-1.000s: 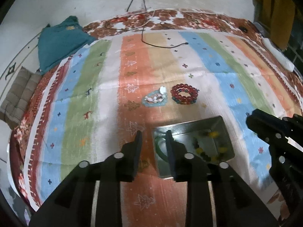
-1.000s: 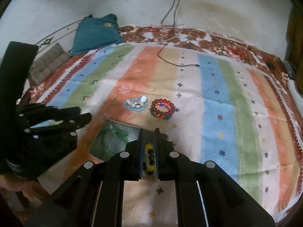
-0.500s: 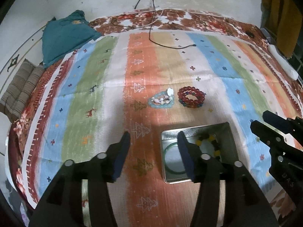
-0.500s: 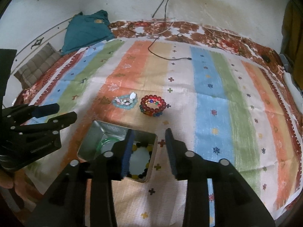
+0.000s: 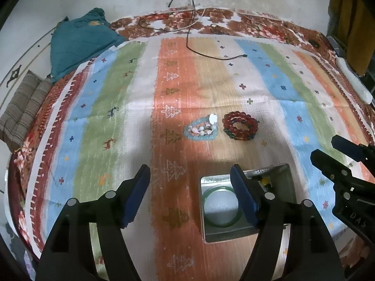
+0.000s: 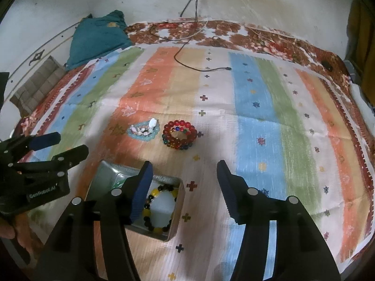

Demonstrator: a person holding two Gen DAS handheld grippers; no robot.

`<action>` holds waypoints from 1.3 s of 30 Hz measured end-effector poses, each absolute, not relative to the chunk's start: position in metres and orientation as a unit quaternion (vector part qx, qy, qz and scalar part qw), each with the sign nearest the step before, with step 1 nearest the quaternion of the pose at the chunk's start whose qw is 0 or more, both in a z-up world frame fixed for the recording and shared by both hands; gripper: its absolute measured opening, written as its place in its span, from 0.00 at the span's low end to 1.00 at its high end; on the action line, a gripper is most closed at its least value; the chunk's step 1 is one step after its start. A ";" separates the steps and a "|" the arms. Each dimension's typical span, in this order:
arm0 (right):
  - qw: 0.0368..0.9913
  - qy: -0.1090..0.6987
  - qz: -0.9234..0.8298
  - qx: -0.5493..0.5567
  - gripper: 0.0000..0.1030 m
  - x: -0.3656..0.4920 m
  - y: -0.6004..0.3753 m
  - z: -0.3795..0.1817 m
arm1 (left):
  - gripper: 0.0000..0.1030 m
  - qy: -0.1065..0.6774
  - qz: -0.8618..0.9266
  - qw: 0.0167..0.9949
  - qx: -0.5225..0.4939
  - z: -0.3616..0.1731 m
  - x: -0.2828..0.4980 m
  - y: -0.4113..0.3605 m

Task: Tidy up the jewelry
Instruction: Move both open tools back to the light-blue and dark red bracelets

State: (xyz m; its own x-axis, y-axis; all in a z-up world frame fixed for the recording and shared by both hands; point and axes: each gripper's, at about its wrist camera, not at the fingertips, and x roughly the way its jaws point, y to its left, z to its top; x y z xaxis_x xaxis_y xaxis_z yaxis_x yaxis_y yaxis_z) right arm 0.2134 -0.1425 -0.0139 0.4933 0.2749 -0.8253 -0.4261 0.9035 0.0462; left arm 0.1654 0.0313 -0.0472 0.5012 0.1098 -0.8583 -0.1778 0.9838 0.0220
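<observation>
The tin (image 6: 174, 224) holds a green bangle (image 5: 221, 207) and a yellow-black bracelet (image 6: 159, 207). Two bead pieces (image 6: 179, 134) remain beyond it. Both grippers (image 5: 189, 195) (image 6: 184, 190), jaws just opened, hold nothing.

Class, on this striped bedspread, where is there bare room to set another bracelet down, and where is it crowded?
Free: the blue and green stripes right of the red bead bracelet, and the stripes left of the shell bracelet. Crowded: both bracelets, the metal tin and the open claws beside it.

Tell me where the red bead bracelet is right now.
In both wrist views the red bead bracelet lies on the striped cloth, just right of the pale shell bracelet, beyond the metal tin.
</observation>
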 end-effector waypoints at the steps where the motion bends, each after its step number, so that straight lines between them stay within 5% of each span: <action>1: 0.860 0.462 0.203 -0.082 0.60 0.216 -0.143 -0.015 | 0.70 0.493 0.084 0.865 -0.032 -0.048 0.168 0.031; 4: 0.858 0.467 0.196 -0.085 0.66 0.223 -0.142 -0.019 | 0.72 0.495 0.087 0.864 -0.031 -0.049 0.175 0.034; 39: 0.833 0.516 0.185 -0.078 0.66 0.289 -0.124 -0.058 | 0.73 0.534 0.078 0.840 -0.048 -0.081 0.242 0.058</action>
State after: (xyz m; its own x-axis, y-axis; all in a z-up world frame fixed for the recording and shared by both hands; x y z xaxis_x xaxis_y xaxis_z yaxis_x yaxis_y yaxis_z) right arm 0.2894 -0.1244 -0.0576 0.3995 0.2276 -0.8880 -0.3891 0.9192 0.0606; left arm 0.2423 0.0582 -0.0806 0.4171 0.0789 -0.9054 -0.1821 0.9833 0.0018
